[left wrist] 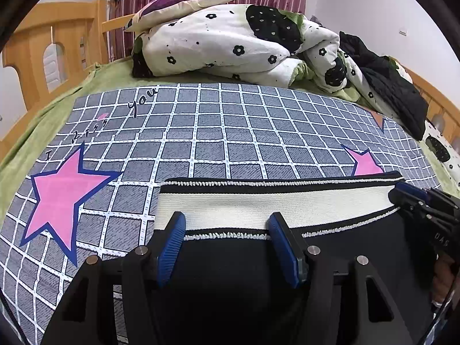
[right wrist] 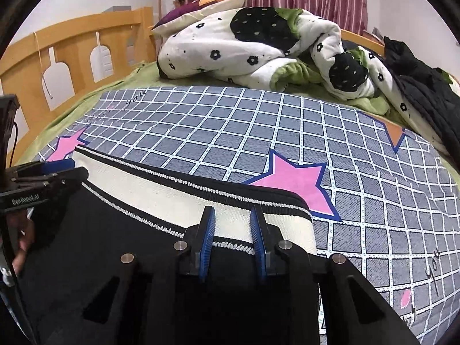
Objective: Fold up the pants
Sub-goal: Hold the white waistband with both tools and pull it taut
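On the checked bedspread, black pants lie flat, white waistband uppermost; left gripper and right gripper, the 2 open-jawed over it, hold nothing; folding apparently remains.

left tool: jaws apart over pants waistband | right tool: at waistband's end
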Tool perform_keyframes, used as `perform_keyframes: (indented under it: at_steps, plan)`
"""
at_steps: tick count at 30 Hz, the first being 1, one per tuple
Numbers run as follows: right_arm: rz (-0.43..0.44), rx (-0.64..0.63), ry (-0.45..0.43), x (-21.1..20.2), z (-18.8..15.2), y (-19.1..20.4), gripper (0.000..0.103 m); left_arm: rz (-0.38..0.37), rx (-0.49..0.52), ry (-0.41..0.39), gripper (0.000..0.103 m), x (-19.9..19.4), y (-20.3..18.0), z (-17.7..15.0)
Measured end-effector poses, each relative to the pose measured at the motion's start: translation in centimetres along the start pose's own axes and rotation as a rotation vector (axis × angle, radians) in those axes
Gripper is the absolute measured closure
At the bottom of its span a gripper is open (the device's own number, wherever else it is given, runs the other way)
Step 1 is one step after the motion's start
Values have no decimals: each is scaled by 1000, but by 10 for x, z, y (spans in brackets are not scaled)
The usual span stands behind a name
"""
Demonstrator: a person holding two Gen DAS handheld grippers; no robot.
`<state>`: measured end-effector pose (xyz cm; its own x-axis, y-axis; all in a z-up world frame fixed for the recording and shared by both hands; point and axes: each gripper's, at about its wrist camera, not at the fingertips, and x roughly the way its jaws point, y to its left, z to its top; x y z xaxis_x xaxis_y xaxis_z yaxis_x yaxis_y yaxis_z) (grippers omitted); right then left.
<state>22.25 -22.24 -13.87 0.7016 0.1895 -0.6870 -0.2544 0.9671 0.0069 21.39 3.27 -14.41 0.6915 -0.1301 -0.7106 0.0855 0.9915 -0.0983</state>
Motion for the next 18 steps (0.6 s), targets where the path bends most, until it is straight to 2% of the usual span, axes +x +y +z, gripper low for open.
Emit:
perform_keyframes:
  at_steps: [10, 18]
  plan:
    - [19, 29, -21, 1, -2, 1, 77, -7, -7, 0, 44, 4, 0, 1]
    - [1, 21, -32, -1, -3, 6, 77, -34, -20, 17, 42, 10, 3, 1]
